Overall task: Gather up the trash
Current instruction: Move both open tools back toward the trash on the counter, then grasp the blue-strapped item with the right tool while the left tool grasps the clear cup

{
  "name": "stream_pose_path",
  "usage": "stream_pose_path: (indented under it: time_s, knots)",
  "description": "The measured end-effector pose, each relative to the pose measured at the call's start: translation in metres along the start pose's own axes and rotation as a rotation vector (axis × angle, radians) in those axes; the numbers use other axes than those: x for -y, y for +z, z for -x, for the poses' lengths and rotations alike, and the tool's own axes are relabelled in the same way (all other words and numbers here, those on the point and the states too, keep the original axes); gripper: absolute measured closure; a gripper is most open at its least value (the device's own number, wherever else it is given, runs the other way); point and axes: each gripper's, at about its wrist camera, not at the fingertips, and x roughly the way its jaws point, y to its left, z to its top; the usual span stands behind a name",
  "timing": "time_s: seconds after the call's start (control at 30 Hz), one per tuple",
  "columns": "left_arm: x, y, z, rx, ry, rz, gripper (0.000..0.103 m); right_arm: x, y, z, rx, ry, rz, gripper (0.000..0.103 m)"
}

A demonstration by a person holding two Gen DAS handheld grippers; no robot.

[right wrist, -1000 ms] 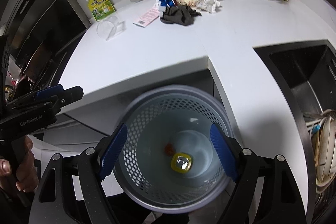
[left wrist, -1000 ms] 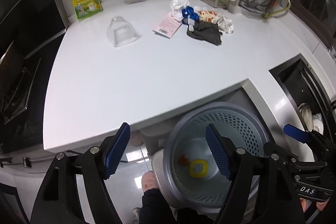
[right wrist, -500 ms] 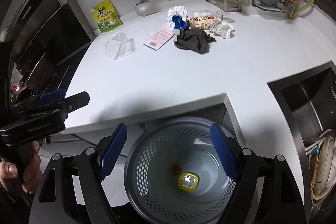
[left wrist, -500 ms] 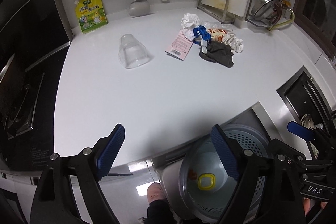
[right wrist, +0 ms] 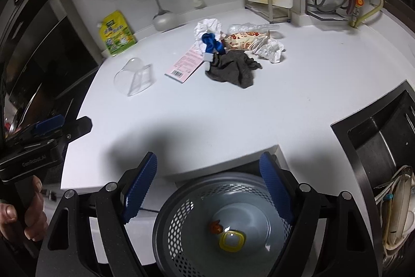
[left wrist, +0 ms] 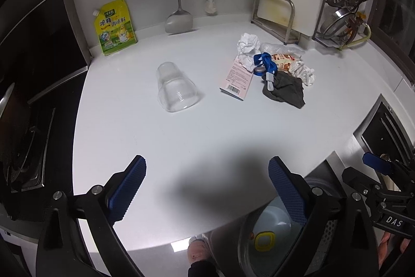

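Observation:
Trash lies on the white counter [left wrist: 181,142]: a clear plastic cup [left wrist: 175,90] on its side, a pink card [left wrist: 237,77], crumpled white paper [left wrist: 247,46], a blue strap [left wrist: 264,62], a snack wrapper [left wrist: 282,60] and a grey cloth [left wrist: 286,92]. The same pile shows in the right wrist view, with the cup [right wrist: 133,79] and the cloth [right wrist: 233,69]. A grey mesh bin [right wrist: 181,214] stands below the counter edge, holding a yellow ring [right wrist: 230,240]. My left gripper [left wrist: 207,194] is open and empty over the counter's near edge. My right gripper [right wrist: 210,186] is open and empty above the bin.
A yellow seasoning pouch [left wrist: 114,27] leans on the back wall beside a hanging spatula [left wrist: 179,20]. A cutting-board rack [left wrist: 275,14] and a dish rack [left wrist: 347,17] stand at the back right. A sink [right wrist: 381,131] lies to the right, a stove [left wrist: 23,147] to the left.
Both grippers have risen and moved forward from over the bin toward the counter. The trash pile looks closer. Both stay open.

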Motion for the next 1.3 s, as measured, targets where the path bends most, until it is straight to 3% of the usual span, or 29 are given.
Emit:
stream_pose_path:
  time_s: [0.5, 0.83, 1.3]
  knots:
    - [-0.03, 0.046, -0.052, 0.014, 0.0, 0.034, 0.008, 0.007, 0.048, -0.047, 0.016, -0.054, -0.031, 0.025]
    - [-0.05, 0.083, -0.091, 0.055, 0.021, 0.063, 0.008, -0.004, 0.1, -0.082, 0.091, -0.056, -0.007, 0.025]
    - [-0.076, 0.105, -0.147, 0.002, 0.028, 0.139, 0.008, -0.017, 0.153, -0.153, 0.116, -0.122, 0.08, 0.025]
